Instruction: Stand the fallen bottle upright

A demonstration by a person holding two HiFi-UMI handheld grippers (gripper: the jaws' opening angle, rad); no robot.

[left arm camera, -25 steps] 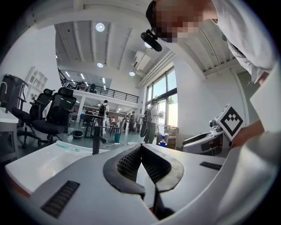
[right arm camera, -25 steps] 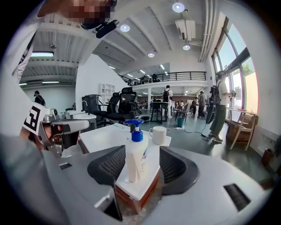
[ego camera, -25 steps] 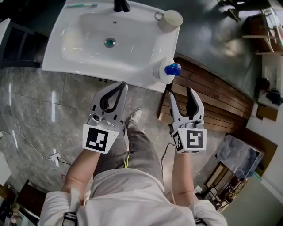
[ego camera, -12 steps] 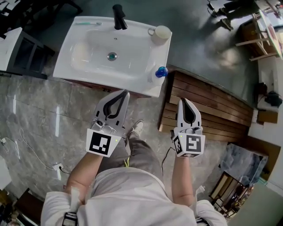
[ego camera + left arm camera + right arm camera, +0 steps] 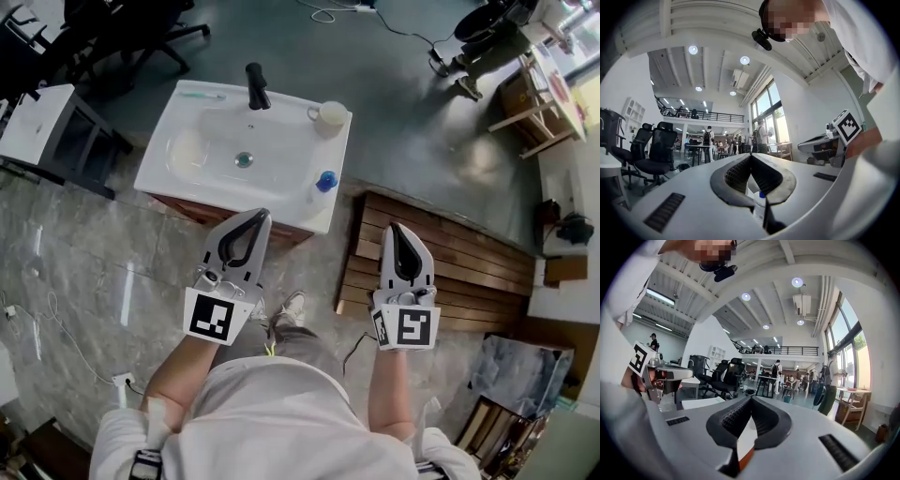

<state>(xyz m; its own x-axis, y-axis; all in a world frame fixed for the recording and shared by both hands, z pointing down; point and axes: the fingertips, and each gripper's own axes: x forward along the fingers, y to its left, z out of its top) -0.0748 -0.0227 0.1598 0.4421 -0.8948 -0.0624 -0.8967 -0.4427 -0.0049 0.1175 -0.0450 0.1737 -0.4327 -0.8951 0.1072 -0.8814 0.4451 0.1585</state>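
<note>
Left gripper [image 5: 255, 217] and right gripper [image 5: 396, 230]: both pinched together, empty, well short of the sink [image 5: 330, 141]. The bottle [image 5: 325, 181] sits at its front-right corner. It looks light and slick, so I'd grab mid-body, under the blue cap.

White bottle [image 5: 324, 182], blue cap, standing upright on washbasin [image 5: 281, 208] rim, front-right corner.

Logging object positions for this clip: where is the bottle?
In the head view, the bottle sits on the sink's right front edge, below the mug.
</note>
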